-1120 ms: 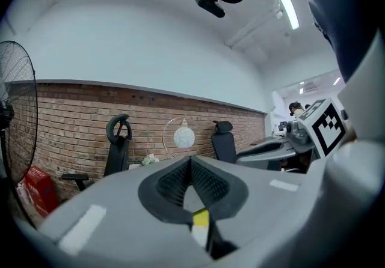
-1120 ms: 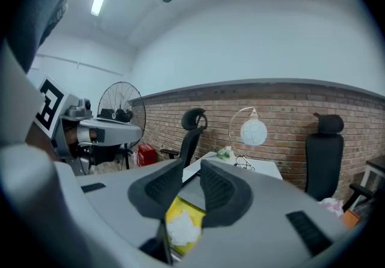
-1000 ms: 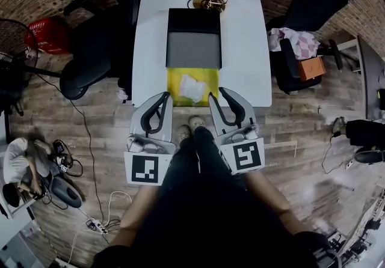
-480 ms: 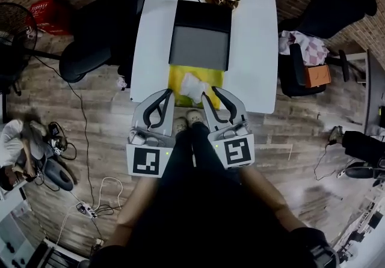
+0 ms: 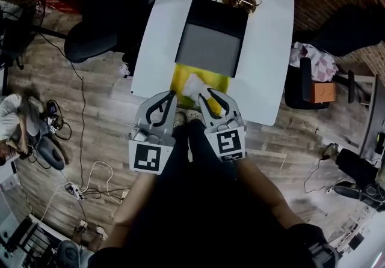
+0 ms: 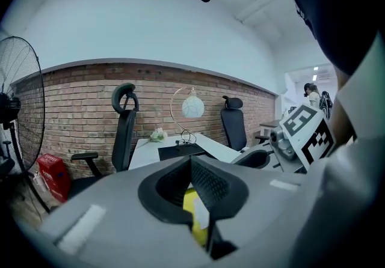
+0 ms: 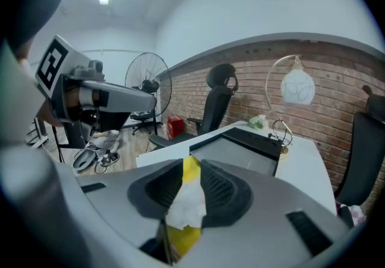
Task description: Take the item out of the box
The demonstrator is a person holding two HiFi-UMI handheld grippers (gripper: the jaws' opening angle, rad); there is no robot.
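Since a second ago the left gripper (image 5: 168, 95) and right gripper (image 5: 212, 94) have both slid forward and closer together, right up to the yellow packet (image 5: 178, 79). That packet lies flat outside the black box (image 5: 219, 15), right in front of it, at the near edge of the white table (image 5: 271, 50), with some white paper (image 5: 195, 86) on top. The right gripper hangs over the packet's near edge, jaws a narrow gap apart. The left gripper's jaws are closed on nothing.

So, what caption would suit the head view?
Left gripper and right gripper poised at a yellow box on the white table.
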